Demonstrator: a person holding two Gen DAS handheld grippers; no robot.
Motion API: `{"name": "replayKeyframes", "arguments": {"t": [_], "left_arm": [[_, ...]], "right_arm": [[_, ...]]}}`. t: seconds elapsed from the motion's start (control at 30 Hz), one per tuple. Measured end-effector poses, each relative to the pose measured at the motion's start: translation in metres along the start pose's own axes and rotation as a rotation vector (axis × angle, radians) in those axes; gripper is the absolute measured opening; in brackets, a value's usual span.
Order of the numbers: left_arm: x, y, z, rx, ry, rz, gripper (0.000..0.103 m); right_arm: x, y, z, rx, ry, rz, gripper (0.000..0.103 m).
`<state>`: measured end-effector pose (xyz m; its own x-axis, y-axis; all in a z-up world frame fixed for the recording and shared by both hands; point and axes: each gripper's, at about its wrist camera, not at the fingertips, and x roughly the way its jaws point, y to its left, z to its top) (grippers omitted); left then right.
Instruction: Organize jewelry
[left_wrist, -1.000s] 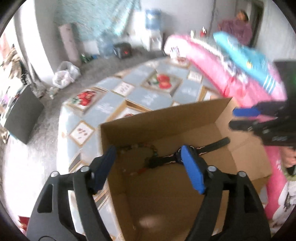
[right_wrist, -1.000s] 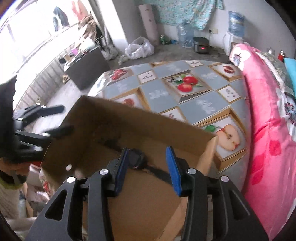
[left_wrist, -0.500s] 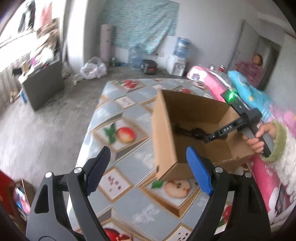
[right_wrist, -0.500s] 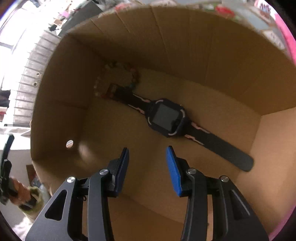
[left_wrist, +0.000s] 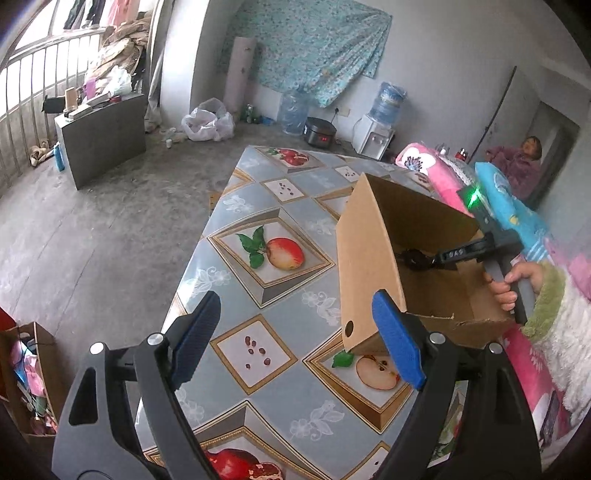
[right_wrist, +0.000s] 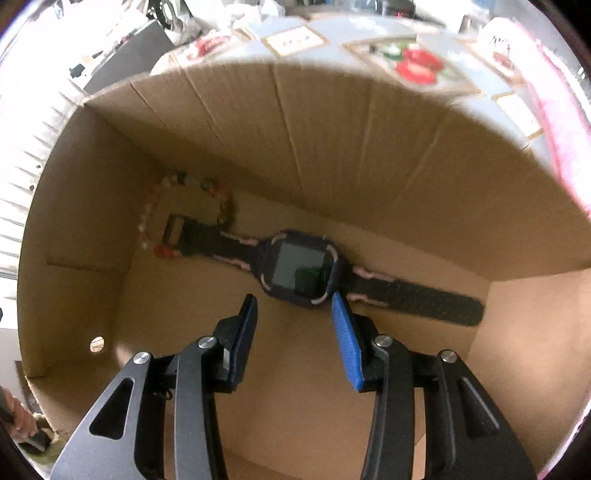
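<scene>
An open cardboard box (left_wrist: 369, 258) stands on the table with the fruit-patterned cloth (left_wrist: 258, 280). On its floor lies a black watch (right_wrist: 299, 266) with pink trim, its strap stretched left to right. A beaded bracelet (right_wrist: 155, 206) curls by the buckle end in the far left corner. My right gripper (right_wrist: 293, 297) points down into the box, jaws open, tips just short of the watch body with nothing between them. In the left wrist view a hand in a green-cuffed sleeve (left_wrist: 513, 280) holds the right gripper (left_wrist: 424, 260) inside the box. My left gripper (left_wrist: 295, 295) hangs wide open and empty over the cloth, left of the box.
Pink and blue bedding (left_wrist: 509, 210) lies right of the table. A person in purple (left_wrist: 517, 166) sits at the far doorway. The table's left edge (left_wrist: 192, 266) drops to a grey floor. A paper bag (left_wrist: 26, 373) stands at lower left.
My left gripper has pulled out of the box and moved left over the cloth, jaws a little wider. My right gripper has sunk into the box toward the watch.
</scene>
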<state>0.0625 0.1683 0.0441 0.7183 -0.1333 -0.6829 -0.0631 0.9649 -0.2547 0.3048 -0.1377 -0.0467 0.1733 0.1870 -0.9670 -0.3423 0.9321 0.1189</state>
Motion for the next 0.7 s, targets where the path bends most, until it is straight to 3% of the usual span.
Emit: {"name": "replayKeyframes", "arguments": {"t": [0.27, 0.43, 0.5, 0.63, 0.7], "left_arm": [[0.012, -0.006, -0.009, 0.018, 0.029, -0.014, 0.080], [0.013, -0.012, -0.023, 0.079, 0.048, 0.002, 0.084], [0.014, -0.014, -0.029, 0.095, 0.060, -0.002, 0.084], [0.025, -0.024, -0.046, 0.118, 0.112, -0.025, 0.084], [0.032, -0.029, -0.052, 0.119, 0.135, -0.042, 0.084]], "right_arm": [[-0.029, 0.008, -0.008, -0.012, -0.097, -0.017, 0.045], [-0.096, 0.001, -0.021, -0.003, -0.239, 0.093, 0.049], [-0.132, 0.002, -0.040, -0.013, -0.341, 0.139, 0.061], [-0.186, 0.005, -0.089, -0.054, -0.494, 0.180, 0.067], [-0.195, 0.005, -0.111, -0.067, -0.524, 0.199, 0.070]]}}
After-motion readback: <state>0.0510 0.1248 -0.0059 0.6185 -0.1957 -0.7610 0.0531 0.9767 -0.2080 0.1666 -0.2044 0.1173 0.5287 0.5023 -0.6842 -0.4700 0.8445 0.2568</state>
